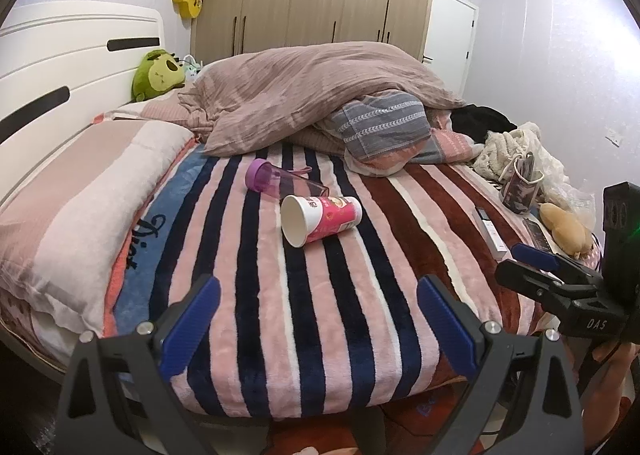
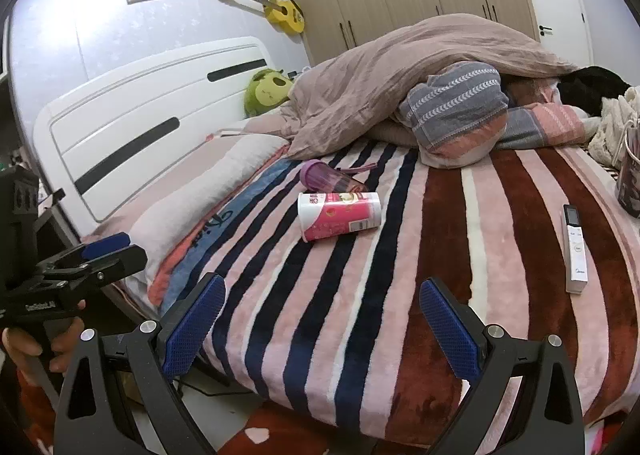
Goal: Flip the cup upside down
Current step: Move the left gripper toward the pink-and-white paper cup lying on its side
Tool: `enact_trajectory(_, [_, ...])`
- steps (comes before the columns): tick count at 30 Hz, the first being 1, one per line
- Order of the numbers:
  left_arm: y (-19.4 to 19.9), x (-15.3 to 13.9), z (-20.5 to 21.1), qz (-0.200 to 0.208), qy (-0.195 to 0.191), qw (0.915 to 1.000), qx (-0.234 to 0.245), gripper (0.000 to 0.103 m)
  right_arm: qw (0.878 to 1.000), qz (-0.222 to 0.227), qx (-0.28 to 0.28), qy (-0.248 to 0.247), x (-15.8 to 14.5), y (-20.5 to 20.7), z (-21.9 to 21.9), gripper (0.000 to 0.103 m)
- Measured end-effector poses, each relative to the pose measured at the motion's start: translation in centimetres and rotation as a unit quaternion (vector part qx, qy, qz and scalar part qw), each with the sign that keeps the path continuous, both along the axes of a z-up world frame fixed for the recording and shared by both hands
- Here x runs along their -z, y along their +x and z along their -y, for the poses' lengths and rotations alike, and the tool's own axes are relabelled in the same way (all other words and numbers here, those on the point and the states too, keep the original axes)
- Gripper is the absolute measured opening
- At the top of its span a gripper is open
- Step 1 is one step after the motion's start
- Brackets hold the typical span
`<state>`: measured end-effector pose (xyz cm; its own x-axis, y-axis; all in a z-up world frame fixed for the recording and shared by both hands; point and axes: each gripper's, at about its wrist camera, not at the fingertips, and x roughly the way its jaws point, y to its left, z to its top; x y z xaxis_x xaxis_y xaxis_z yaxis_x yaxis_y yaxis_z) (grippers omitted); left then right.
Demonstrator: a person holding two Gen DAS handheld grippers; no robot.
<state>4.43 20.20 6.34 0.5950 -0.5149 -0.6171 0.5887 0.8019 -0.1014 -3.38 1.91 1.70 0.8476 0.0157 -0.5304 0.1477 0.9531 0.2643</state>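
Observation:
A pink and white paper cup (image 1: 320, 218) lies on its side on the striped blanket (image 1: 280, 315), its open mouth facing left and toward me. It also shows in the right wrist view (image 2: 340, 215), lying on its side with its mouth to the left. My left gripper (image 1: 318, 327) is open and empty, near the bed's front edge, well short of the cup. My right gripper (image 2: 322, 331) is open and empty, also short of the cup. Each gripper shows in the other's view, the right one (image 1: 536, 267) and the left one (image 2: 100, 255).
A purple transparent bottle (image 1: 280, 180) lies just behind the cup. A bunched quilt (image 1: 312, 95) and pillows fill the back of the bed. A white remote (image 2: 575, 251), a bag (image 1: 520, 185) and clothes sit at the right. A pillow (image 1: 80, 207) lies at the left.

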Motion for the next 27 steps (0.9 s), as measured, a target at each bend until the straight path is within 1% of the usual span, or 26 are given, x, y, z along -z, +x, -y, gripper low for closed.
enact_trajectory(9, [0.0, 0.1, 0.2, -0.002, 0.004, 1.0, -0.001, 0.098, 1.0, 0.001, -0.003, 0.001, -0.3, 0.0, 0.0, 0.098])
enact_trajectory(16, [1.1, 0.4, 1.0, -0.008, 0.006, 0.9999, 0.007, 0.098, 1.0, -0.009, -0.008, 0.011, 0.3, 1.0, 0.8, 0.098])
enact_trajectory(23, [3.9, 1.0, 2.6, -0.01, 0.021, 0.9997, 0.01, 0.099, 1.0, -0.017, -0.019, 0.019, 1.0, 2.6, 2.0, 0.099])
enact_trajectory(25, [4.8, 1.2, 3.3, -0.007, 0.026, 0.9996, 0.014, 0.102, 0.999, -0.022, -0.023, 0.013, 1.3, 3.4, 2.2, 0.1])
enact_trajectory(27, [6.5, 1.5, 4.4, -0.004, 0.032, 0.9991, 0.028, 0.102, 0.999, -0.037, -0.022, -0.004, 1.9, 4.5, 2.4, 0.101])
